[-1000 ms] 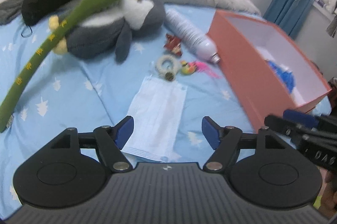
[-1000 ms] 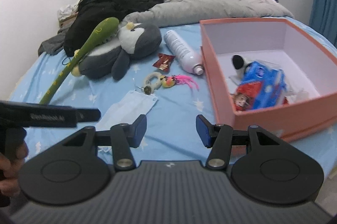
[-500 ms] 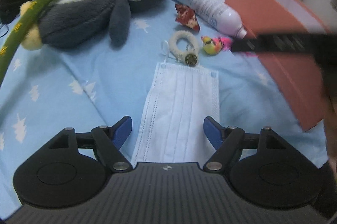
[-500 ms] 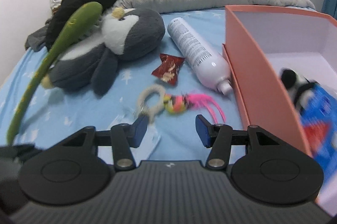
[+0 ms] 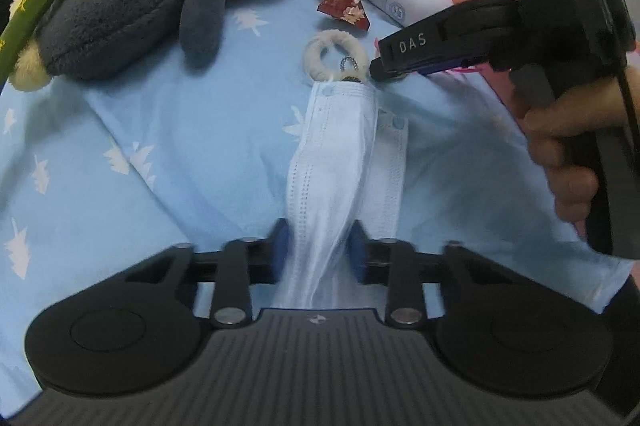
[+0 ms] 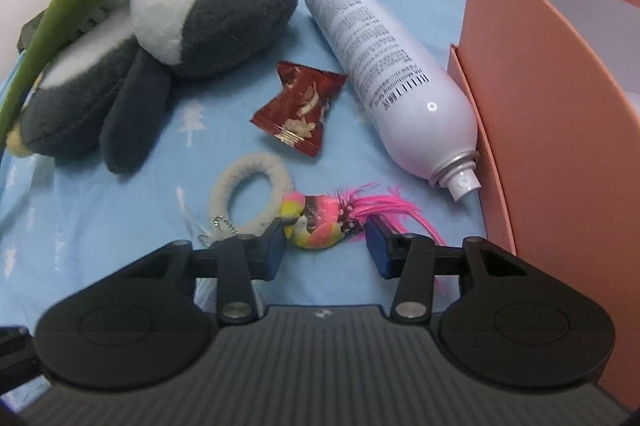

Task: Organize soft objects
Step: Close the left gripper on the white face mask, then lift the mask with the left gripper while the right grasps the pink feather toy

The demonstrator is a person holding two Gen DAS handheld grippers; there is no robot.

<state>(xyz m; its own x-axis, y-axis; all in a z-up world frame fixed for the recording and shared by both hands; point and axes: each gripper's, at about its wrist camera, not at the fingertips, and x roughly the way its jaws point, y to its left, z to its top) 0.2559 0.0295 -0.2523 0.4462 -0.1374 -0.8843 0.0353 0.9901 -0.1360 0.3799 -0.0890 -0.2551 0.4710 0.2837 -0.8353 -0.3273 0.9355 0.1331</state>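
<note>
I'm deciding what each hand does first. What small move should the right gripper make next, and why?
Probably close the right gripper: its open fingers already sit on either side of the feathered bird toy on the sheet, while the left gripper has pinched the face mask.

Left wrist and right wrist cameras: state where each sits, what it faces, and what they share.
Left wrist: rides the left claw, facing a pale blue pleated face mask bunched between its fingers; the right claw and the holding hand show.
Right wrist: rides the right claw, open around a small pink-feathered bird toy.
Shared: cream fuzzy ring, grey plush penguin.
</note>
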